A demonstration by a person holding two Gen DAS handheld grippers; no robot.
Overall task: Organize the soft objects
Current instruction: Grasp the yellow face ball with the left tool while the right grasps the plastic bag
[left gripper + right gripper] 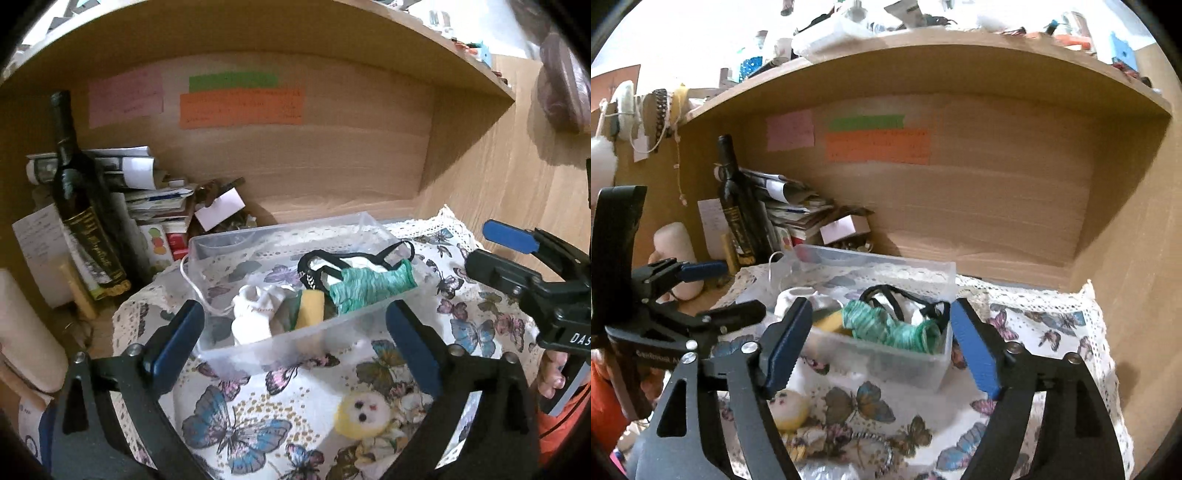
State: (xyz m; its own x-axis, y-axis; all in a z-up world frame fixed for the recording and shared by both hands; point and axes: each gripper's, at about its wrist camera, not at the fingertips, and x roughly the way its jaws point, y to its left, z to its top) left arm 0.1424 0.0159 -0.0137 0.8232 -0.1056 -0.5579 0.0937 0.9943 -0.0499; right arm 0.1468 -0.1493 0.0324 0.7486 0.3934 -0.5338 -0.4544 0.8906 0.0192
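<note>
Most soft stuff (white sock (pixel 255 314), sponge (pixel 311 308), green sock (pixel 369 286)) already in clear bin (pixel 295 345), yellow plush toy (pixel 364 410) left on cloth (pixel 236 424); both grippers (pixel 295 338) (pixel 881 341) wide open w/ nothing held.

Back of the wooden shelf nook (pixel 332 155) has a pink note (pixel 125 98), a green strip (pixel 232 80) and an orange sheet (pixel 242 107) stuck on it. On the left, a dark wine bottle (pixel 79 199) leans against a messy stack of papers and magazines (pixel 147 192). Butterfly-print lace cloth (pixel 476 295) covers the surface.
</note>
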